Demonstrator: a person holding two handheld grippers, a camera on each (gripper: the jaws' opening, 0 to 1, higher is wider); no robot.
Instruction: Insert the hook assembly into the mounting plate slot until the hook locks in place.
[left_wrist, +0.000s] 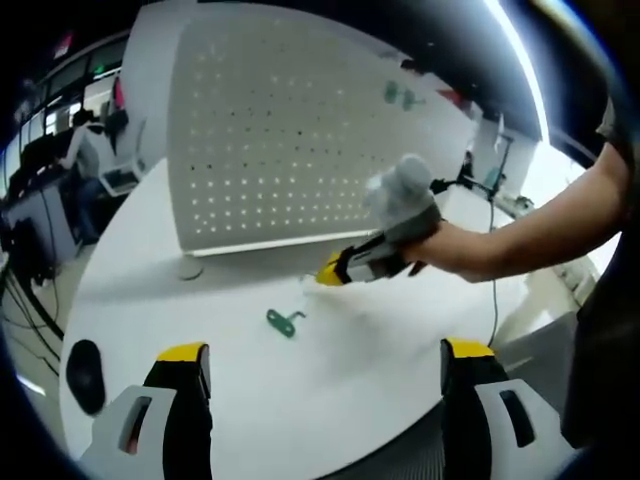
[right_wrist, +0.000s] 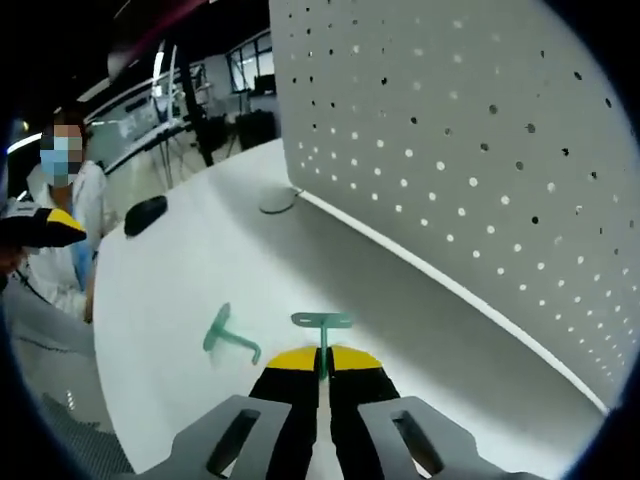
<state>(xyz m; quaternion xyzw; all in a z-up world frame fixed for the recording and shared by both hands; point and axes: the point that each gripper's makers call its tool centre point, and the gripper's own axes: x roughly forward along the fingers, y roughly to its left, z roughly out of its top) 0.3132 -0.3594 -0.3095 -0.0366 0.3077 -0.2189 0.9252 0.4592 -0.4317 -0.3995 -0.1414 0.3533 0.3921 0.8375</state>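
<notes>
The white perforated mounting plate (left_wrist: 290, 130) (right_wrist: 480, 150) stands upright on the white table (left_wrist: 350, 370). My right gripper (right_wrist: 322, 362) is shut on a green hook (right_wrist: 321, 327) whose T-shaped end sticks out past the yellow tips, still short of the plate. In the left gripper view that gripper (left_wrist: 328, 272) hovers over the table in front of the plate, held by a hand. A second green hook (left_wrist: 284, 321) (right_wrist: 228, 335) lies flat on the table beside it. My left gripper (left_wrist: 325, 355) is open with nothing between its jaws, back near the table's front edge.
Two green hooks (left_wrist: 397, 95) hang high on the plate. A small round disc (left_wrist: 190, 268) (right_wrist: 277, 203) lies at the plate's foot. A black oval object (left_wrist: 85, 375) (right_wrist: 147, 213) rests near the table edge. A person (left_wrist: 85, 150) sits at a desk beyond.
</notes>
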